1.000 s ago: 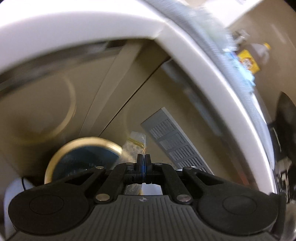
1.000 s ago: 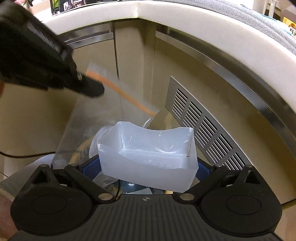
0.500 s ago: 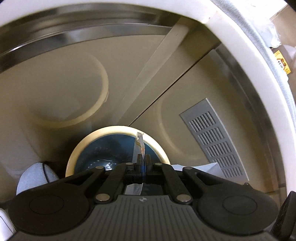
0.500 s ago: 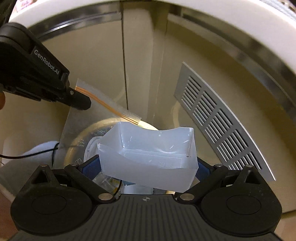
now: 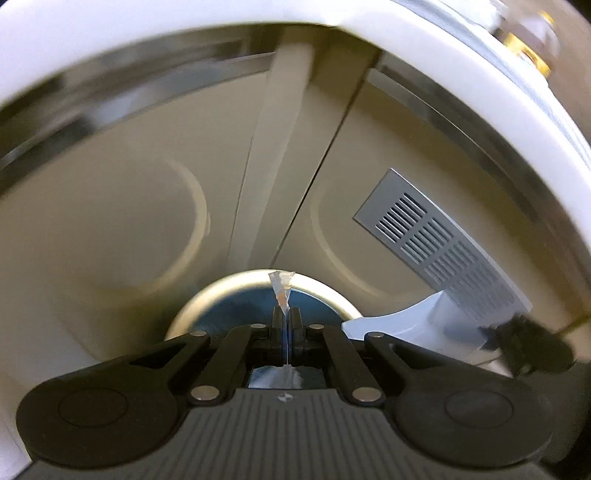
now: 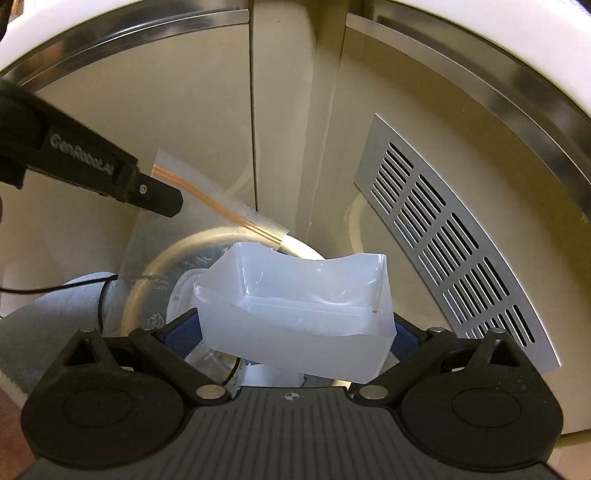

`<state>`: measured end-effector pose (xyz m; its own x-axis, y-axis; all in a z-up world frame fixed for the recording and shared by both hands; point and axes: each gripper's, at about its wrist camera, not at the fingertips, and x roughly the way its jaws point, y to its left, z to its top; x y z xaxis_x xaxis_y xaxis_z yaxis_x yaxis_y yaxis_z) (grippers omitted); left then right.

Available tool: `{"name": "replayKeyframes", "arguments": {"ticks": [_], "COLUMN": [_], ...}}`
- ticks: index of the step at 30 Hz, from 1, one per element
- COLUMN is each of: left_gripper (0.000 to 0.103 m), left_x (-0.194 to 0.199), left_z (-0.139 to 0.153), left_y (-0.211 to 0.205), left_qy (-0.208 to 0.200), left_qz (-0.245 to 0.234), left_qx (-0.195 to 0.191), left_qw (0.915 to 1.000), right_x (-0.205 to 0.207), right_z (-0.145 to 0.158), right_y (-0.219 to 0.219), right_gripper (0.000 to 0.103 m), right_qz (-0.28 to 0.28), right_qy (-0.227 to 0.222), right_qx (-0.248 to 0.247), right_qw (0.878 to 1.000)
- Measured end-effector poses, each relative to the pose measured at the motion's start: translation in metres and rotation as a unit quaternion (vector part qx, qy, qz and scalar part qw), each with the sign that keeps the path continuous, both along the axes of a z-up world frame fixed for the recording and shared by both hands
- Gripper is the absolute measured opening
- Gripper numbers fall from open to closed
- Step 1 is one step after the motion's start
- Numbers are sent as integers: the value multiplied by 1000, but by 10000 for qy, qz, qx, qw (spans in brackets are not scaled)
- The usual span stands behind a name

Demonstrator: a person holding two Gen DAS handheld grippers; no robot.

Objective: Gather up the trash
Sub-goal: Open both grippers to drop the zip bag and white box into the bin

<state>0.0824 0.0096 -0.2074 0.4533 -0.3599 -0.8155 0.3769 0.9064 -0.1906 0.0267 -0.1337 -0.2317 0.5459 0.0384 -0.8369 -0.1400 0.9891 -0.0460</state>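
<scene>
Because both pieces belong in the round gold-rimmed bin opening (image 6: 147, 266) below, I hold the left gripper (image 5: 285, 325), jaws pinched tight on the clear orange-striped zip bag (image 6: 207, 206), and the right gripper (image 6: 295, 328), jaws clamped around the translucent white plastic tub (image 6: 295, 310), directly over it.

We seem to be at a built-in waste station, the sort fitted under a counter in a café, canteen or office pantry, though we cannot say which. Ahead of and above the fingers curves a thick white countertop edge (image 6: 498, 48), with a brushed steel trim strip (image 6: 122, 33) just beneath it. Below that stand beige cabinet panels (image 6: 166, 122) parted by a vertical post. To the right of the fingers a slotted metal vent grille (image 6: 454, 240) sits in one panel. Just beyond the fingertips opens a round metal-rimmed trash opening (image 5: 207, 302).
</scene>
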Motion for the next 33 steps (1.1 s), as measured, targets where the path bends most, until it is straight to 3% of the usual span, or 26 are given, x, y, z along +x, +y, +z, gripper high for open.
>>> {"name": "replayKeyframes", "arguments": {"ticks": [2,5,9,11,13,15,21,25,33], "left_gripper": [0,3,7,21,77,92,93,94,94], "left_x": [-8,-19,-11,-6,-2,-5,0,4,-1], "left_z": [3,0,-13,-17,-17,-13,2,19,52], "left_y": [-7,-17,-16,-12,-9,-3,8,16,16], "left_qy": [-528,-1136,-880,-644,-553,-670,-540,-477,-732], "left_qz": [-416,-1029,-1175,-1139,-1059,-900,-686,-491,-454], "left_qx": [356,844,984,912,841,748,465,58,-181], "left_qw": [9971,9846,9843,9872,9893,9909,9951,9976,9961], "right_x": [0,2,-2,-2,0,4,15,14,12], "right_z": [0,-1,-2,-4,-7,-10,-22,-24,-25], "right_y": [0,-1,-4,-4,-5,-4,-6,-13,-23], "right_gripper": [100,100,100,100,100,101,101,102,102], "right_qz": [10,9,0,-22,-42,-68,-85,-166,-455], "right_qy": [-5,-9,10,33,79,113,390,469,552], "right_qx": [5,16,15,9,5,9,236,438,557], "right_qw": [10000,10000,10000,10000,10000,9999,9989,9978,9959]}}
